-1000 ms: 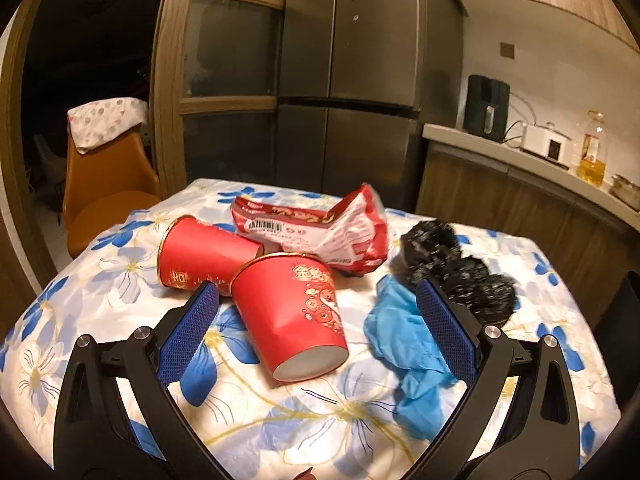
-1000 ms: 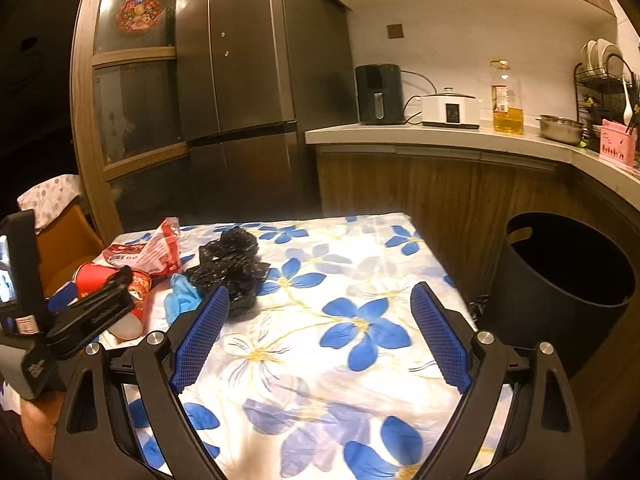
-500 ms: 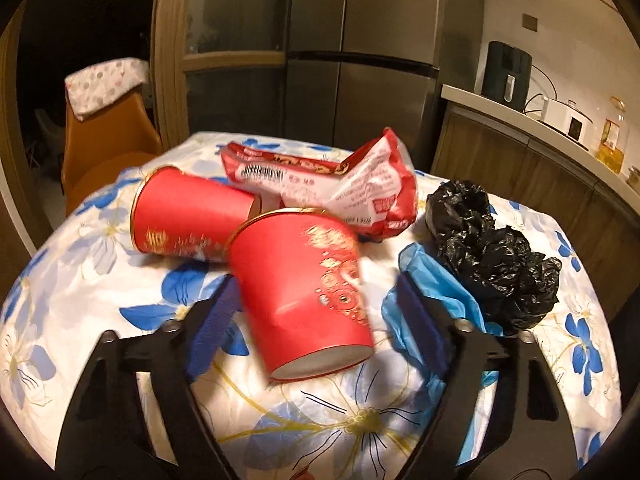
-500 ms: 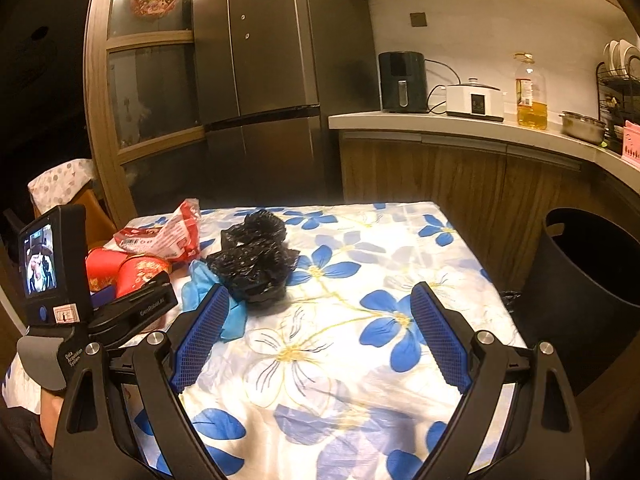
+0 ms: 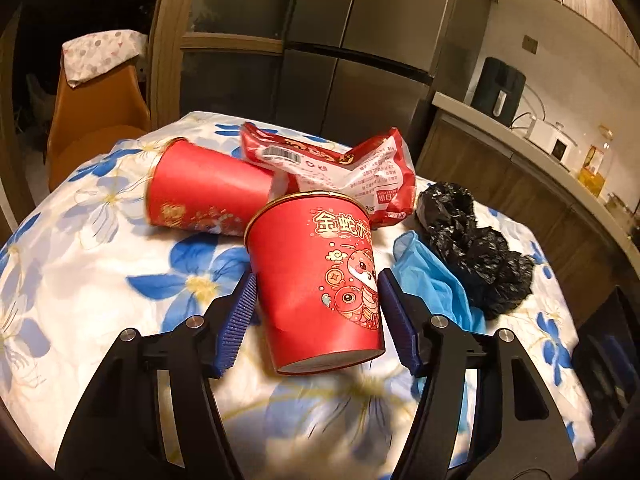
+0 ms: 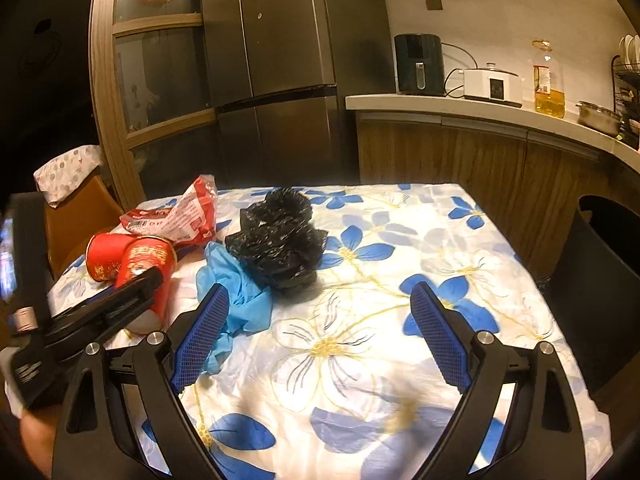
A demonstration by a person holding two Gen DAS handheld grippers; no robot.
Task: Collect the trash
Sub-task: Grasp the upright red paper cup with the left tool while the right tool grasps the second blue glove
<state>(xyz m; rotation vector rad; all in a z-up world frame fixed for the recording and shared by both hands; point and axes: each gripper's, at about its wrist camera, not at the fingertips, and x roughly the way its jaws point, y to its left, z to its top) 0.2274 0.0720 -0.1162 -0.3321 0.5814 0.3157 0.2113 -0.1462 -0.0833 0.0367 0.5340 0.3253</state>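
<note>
Quick count from my end: two red paper cups, one red snack wrapper [image 5: 340, 172], one blue glove [image 5: 432, 280] and one crumpled black plastic bag [image 5: 476, 248], all bunched toward the left side of the tabletop [image 6: 400, 240]. The near cup [image 5: 320, 280] lies tipped with its base toward me, right between the pads of my left claw [image 5: 316, 320]. The pads sit just at its sides, but I can't tell if they're actually pressing it yet. The second cup [image 5: 208, 196] lies on its side behind it, touching the wrapper.

My right claw [image 6: 316, 336] is spread wide and holding nothing, hovering over the flowery blue-and-white cloth with the glove just by its left pad.

Room: dim kitchen, big steel fridge [image 6: 280, 60], a counter [image 6: 480, 108] carrying an air fryer [image 6: 419, 64], a cooker and an oil bottle [image 6: 549, 80]. A black bin [image 6: 600, 280] stands off the table's right edge, an orange chair [image 5: 92, 120] at the far left.
</note>
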